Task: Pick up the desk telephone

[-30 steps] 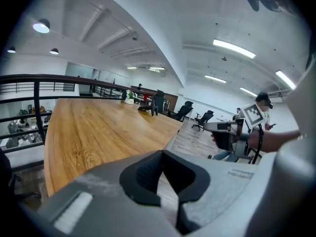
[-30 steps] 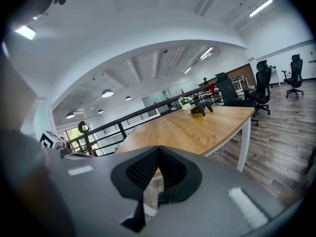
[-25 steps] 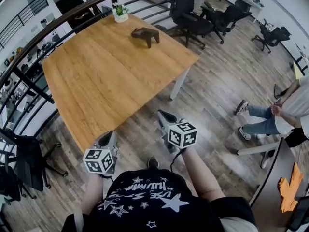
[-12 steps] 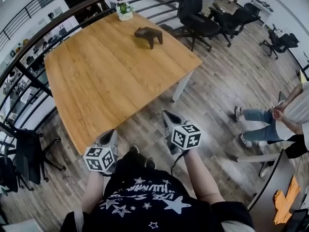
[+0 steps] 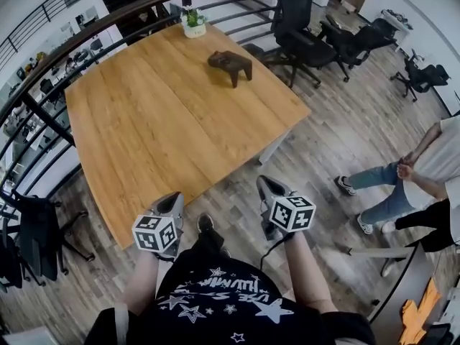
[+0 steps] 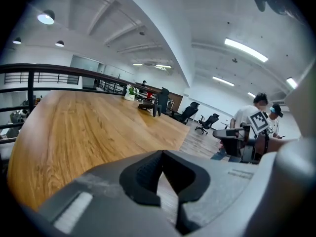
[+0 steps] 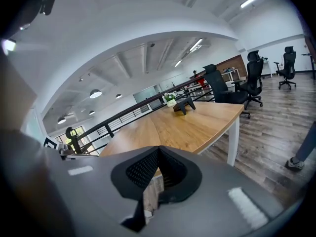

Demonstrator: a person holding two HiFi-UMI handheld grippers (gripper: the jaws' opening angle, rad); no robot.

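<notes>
My left gripper (image 5: 172,200) and right gripper (image 5: 267,185) are both closed and empty. The telephone (image 5: 230,64) sits well apart from them, far across the table (image 5: 144,121). If I arrive with the jaws closed I could shove it. The handset looks too small to judge from here and may slip off.

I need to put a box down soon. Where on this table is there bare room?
Most of the wooden table is bare: the near half and the railing side. Only the far end is taken, by the desk telephone and a potted plant.
</notes>
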